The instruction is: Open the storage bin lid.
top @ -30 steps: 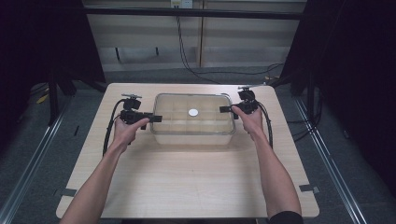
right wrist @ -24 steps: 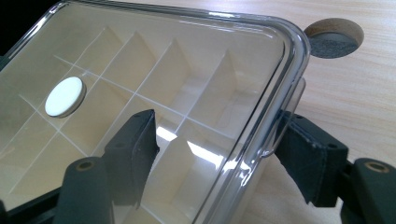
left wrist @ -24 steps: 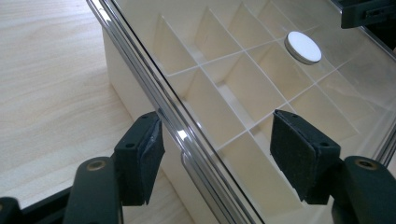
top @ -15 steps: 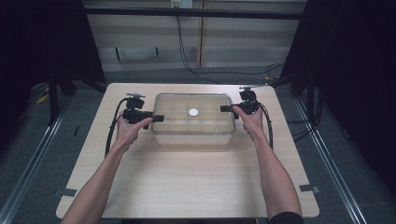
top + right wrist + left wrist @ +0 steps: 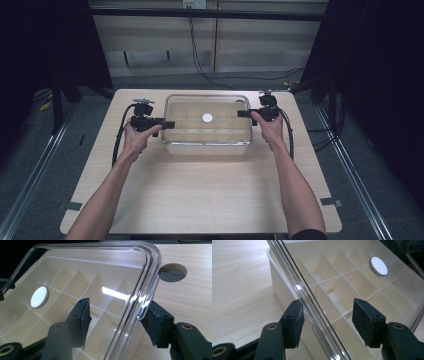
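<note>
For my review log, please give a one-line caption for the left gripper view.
Open left gripper straddling the clear lid's edge over a cream divided box.

Table (image 5: pixel 200 200) evenly lit; dark surroundings; glare on clear lid (image 5: pixel 117 293).

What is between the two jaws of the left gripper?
In the left gripper view, the edge of the clear lid runs between its open jaws, over the divided box.

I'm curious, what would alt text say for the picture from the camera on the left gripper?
Two black padded jaws of the left gripper stand open astride the edge of a clear lid on a cream box split into compartments. A white round disc sits on the lid, and the box rests on a light wooden table.
</note>
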Tool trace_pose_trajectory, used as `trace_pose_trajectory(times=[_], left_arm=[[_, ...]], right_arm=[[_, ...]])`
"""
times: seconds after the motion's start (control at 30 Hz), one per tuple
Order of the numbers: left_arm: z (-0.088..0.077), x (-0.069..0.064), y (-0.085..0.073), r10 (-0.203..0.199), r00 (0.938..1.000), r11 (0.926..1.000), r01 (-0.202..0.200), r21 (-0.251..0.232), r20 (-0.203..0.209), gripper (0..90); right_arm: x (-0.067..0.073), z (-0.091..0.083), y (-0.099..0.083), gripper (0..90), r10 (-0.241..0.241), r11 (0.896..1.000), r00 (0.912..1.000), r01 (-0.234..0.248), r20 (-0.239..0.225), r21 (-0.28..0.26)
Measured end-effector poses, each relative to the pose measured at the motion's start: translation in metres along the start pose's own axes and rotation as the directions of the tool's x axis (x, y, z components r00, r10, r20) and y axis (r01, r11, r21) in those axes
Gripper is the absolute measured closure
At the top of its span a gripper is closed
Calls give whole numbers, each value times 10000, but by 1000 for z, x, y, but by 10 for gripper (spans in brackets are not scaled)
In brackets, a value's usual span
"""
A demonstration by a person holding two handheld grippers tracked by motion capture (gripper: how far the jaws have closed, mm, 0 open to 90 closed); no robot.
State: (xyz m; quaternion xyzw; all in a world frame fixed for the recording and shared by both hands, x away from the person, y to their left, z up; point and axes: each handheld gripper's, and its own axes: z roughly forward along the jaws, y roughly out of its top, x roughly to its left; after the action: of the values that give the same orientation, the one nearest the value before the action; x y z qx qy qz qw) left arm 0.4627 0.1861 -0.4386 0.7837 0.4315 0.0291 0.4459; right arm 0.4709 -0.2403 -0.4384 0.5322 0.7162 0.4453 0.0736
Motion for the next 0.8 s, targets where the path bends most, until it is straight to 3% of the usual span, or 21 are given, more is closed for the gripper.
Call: trace_pose_trajectory(times=[0.1, 0.8], left_arm=[[0, 1, 0, -76, 9998, 10000, 77, -26, 177, 432], [-8, -4, 6, 60, 9996, 9994, -49, -351, 293, 482]], right_arm=[[0, -3, 1, 445, 56, 9999, 9999, -57, -108, -90], [8, -19, 9, 508, 33, 9992, 9991, -49, -427, -390]])
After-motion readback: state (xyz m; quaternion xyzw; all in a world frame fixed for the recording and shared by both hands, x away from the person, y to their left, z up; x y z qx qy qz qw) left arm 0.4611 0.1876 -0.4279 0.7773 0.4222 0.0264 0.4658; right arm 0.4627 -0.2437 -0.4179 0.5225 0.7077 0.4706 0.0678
